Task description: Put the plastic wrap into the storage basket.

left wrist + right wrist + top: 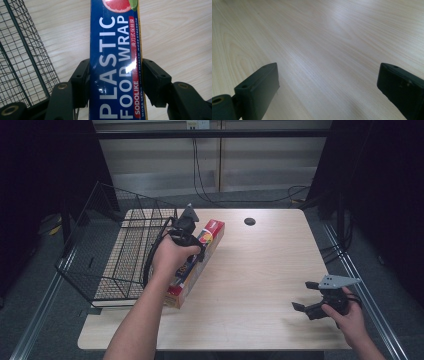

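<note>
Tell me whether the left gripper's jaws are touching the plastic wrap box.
Touching. In the left gripper view both black pads of the left gripper press flat against the two sides of the plastic wrap box, with no gap on either side.

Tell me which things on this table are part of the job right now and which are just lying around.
In the job:
- box of plastic wrap, clamped in the left gripper
- wire basket next to it, the likely place for the box

Lying about:
- right gripper, open and idle over bare table
- round hole in the tabletop
</note>
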A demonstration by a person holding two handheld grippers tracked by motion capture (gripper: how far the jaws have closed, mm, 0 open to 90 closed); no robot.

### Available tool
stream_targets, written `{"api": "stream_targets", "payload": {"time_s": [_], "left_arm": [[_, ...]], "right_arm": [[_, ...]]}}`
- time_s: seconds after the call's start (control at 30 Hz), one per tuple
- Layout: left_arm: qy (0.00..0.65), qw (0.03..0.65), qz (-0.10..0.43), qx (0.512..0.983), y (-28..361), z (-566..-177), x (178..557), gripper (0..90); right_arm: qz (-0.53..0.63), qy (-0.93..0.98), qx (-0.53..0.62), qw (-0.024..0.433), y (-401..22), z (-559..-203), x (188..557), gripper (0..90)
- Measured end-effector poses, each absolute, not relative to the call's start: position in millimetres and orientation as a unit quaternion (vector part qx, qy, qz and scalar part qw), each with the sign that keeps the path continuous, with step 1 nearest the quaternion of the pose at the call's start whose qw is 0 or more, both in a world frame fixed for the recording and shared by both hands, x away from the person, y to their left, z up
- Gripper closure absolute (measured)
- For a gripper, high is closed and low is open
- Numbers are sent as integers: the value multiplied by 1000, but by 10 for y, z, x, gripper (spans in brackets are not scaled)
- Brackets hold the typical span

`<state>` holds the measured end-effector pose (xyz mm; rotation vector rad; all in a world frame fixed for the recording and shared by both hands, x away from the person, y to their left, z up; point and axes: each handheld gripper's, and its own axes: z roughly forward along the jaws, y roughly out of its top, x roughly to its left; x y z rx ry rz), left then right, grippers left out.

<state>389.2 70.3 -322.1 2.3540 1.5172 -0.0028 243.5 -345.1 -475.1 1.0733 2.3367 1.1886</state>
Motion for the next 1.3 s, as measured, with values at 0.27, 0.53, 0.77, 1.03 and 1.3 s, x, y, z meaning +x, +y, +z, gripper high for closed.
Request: {"api": "stream_targets", "payload": {"time_s": [0.27,0.53,0.77,1.03,1.3], "left_arm": [[536,169,0,827,747,-3111,3909,456],[543,177,-3,821,814,-3022,3928,458],[551,184,0,814,868,-2926,3924,457],[555,183,0,811,956,-2844,3935,457],[563,183,2,806,1021,-2780,3935,459]], "right_arm": [[416,815,374,153,-3450,-4747,2433,37],[416,815,374,153,-3448,-4749,2435,37],[416,815,374,153,-3452,-4748,2435,37],[415,814,375,156,-3450,-4742,2434,37],[414,815,374,156,-3447,-4739,2432,37]]}}
